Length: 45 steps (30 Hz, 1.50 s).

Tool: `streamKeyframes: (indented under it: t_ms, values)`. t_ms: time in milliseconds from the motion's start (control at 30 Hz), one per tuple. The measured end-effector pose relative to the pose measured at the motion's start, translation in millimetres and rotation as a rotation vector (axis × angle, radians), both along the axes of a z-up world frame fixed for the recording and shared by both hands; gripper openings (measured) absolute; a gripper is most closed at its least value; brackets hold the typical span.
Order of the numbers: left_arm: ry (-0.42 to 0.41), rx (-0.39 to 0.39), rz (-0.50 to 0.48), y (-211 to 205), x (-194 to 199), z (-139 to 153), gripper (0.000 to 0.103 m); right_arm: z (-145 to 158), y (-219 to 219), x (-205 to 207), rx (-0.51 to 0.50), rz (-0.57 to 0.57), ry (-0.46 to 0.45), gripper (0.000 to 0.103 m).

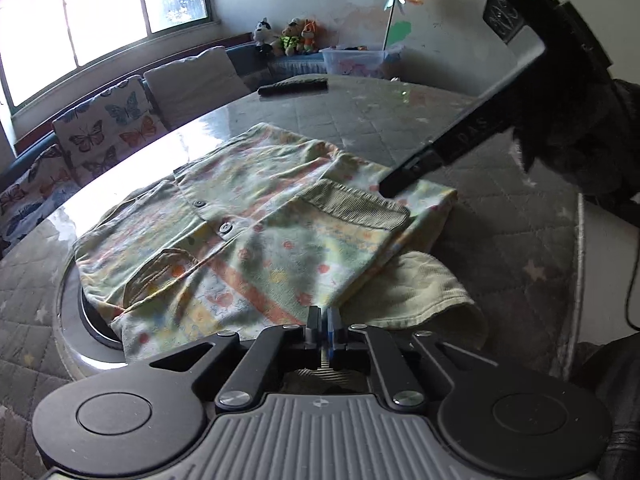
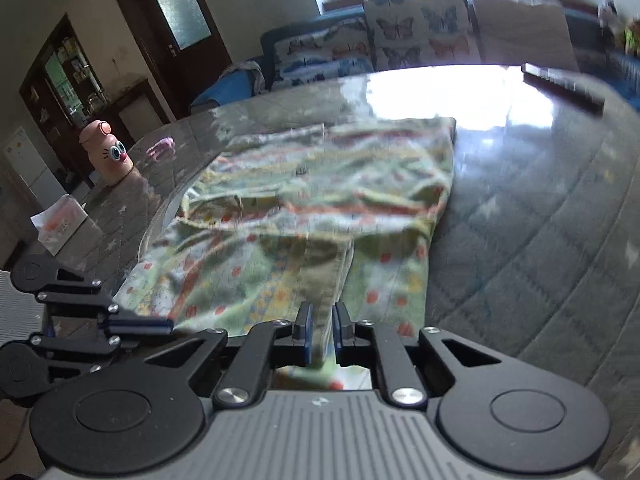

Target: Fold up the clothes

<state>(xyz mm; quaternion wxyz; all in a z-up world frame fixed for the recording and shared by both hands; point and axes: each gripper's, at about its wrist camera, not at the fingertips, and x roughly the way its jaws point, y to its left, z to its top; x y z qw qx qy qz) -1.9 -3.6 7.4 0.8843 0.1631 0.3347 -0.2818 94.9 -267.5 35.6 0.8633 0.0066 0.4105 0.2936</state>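
Note:
A pastel patterned shirt [image 1: 248,232] with dark buttons and corduroy cuffs lies partly folded on the glossy round table [image 1: 360,120]. My left gripper [image 1: 324,318] is shut on the shirt's near hem, where the cloth rises to a point at the fingertips. A pale yellow inner layer [image 1: 420,292] shows beside it. My right gripper [image 1: 386,190] reaches in from the upper right and touches the shirt's right edge by a corduroy cuff [image 1: 356,204]. In the right wrist view, that gripper [image 2: 322,320] is shut on a fold of the shirt [image 2: 320,184]. The left gripper [image 2: 170,325] pinches the cloth's edge at the lower left.
A dark flat object [image 1: 292,87] lies at the table's far side. A pink figurine bottle [image 2: 106,152] and a white packet [image 2: 60,220] stand at the table's left. A bench with butterfly cushions [image 1: 108,124] runs behind. A person's dark sleeve [image 1: 580,120] is at the right.

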Motion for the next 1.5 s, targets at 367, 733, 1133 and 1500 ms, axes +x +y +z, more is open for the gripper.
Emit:
streamKeyframes:
  t_ms: [367,733,1133,1500]
  values:
    - [0.023,-0.097,0.198,4,64,2,0.005,-15,44,29,-0.043,0.074,-0.080,0.012]
    - [0.039,-0.085,0.268,15,75,-19,0.005,-25,52,19,-0.139,0.125,-0.120,0.018]
    - [0.026,-0.078,0.410,70,52,-18,0.011,-24,75,-10,-0.155,0.244,-0.209,0.031]
    - [-0.044,0.012,0.394,86,15,-6,0.012,-20,39,-18,-0.145,0.188,-0.168,0.035]
